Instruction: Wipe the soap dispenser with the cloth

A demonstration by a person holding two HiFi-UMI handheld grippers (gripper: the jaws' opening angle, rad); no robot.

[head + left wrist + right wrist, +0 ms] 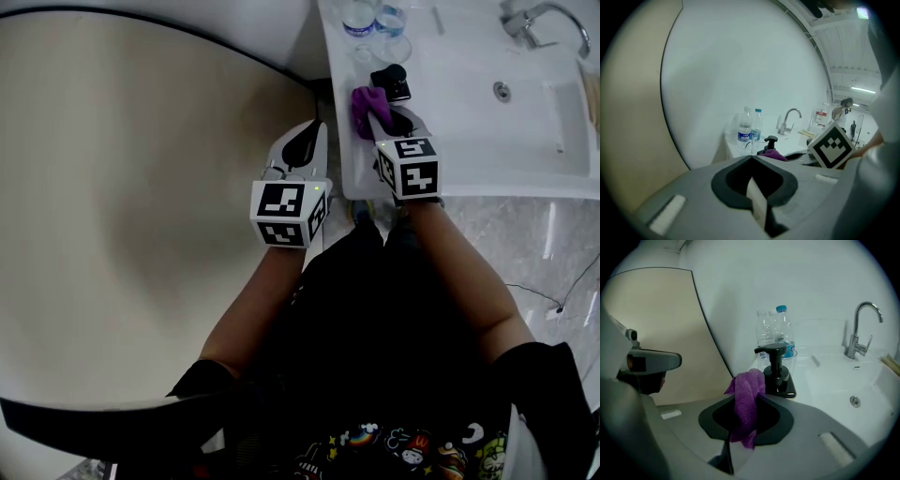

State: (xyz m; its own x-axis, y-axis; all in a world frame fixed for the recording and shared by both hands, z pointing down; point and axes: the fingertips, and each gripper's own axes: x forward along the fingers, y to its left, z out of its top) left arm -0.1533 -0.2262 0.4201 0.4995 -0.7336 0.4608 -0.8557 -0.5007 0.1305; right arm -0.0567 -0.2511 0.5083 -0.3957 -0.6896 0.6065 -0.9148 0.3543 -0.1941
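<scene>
I see the right gripper (382, 118) clenched on the purple cloth (746, 399); its jaws pinch the fabric in the middle, so that a bunched fold stands up above the tips and a loose end hangs down between them; this gripper sits over the left edge of the white counter (450, 187), toward its near left corner. The soap dispenser (777, 373), a black pump bottle, stands upright by the counter's left edge, just beyond the cloth; the cloth is right beside its base on the near side, but I cannot tell whether the two touch. Two clear water bottles (373, 21) stand in the far left corner, behind the soap dispenser. The basin with its drain (502, 90) takes up the right part of the counter; the chrome tap (539, 21) rises at the far edge. The left gripper (752, 158) hangs off the counter altogether, out past its left edge and near the near left corner; its jaws are closed together with nothing between them, and it points toward the soap dispenser and the bottles from that side. The two grippers are near each other but apart.
</scene>
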